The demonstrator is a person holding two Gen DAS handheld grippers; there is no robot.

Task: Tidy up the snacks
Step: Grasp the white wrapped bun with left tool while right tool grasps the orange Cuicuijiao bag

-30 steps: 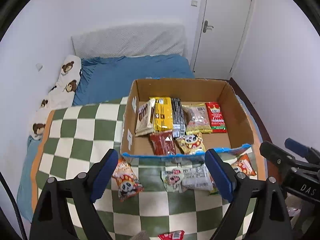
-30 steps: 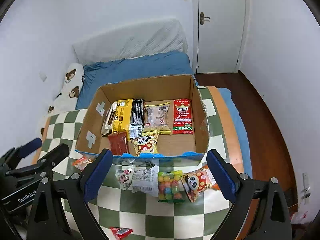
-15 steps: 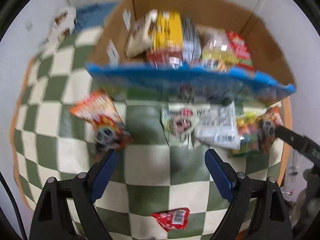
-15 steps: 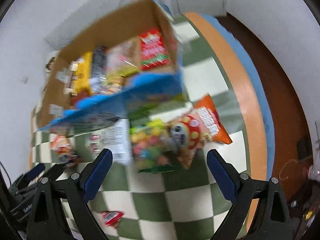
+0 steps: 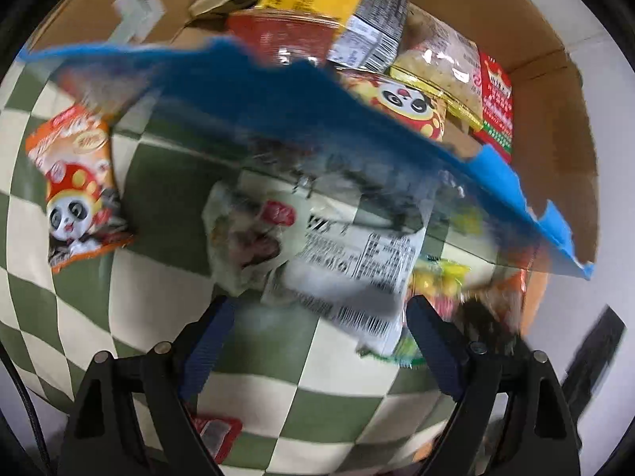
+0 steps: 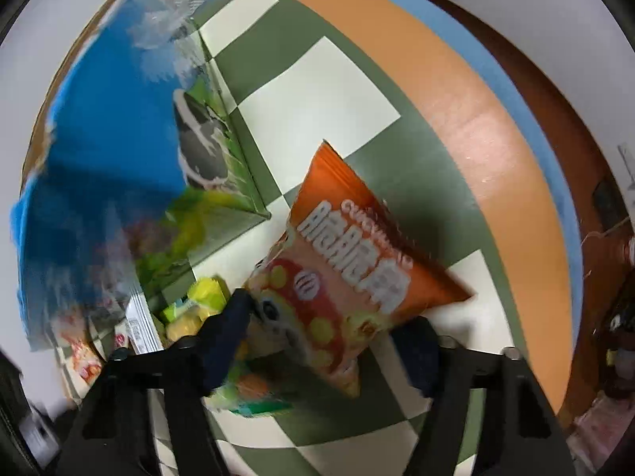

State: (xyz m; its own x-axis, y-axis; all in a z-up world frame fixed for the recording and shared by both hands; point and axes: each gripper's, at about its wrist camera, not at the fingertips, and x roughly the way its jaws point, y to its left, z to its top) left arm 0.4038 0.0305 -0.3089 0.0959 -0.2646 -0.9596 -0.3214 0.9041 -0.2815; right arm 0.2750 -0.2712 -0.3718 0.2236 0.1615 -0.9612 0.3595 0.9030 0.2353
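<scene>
An orange snack bag [image 6: 349, 277] with white lettering and a red-capped panda figure lies on the green-and-cream checked blanket [image 6: 317, 91], slanting from twelve o'clock down toward six in the right wrist view. The right gripper [image 6: 329, 329] points steeply down over it; its jaws have just been closing and now flank the bag's lower end, though blur hides whether the pads press on it. At nine o'clock is the cardboard box [image 6: 111, 127] with its blue torn edge. The left gripper [image 5: 317, 317] also points steeply down, jaws wide apart, with a white barcode packet [image 5: 341, 261] just above them, not held. A second orange panda bag [image 5: 75, 182] lies at nine o'clock.
</scene>
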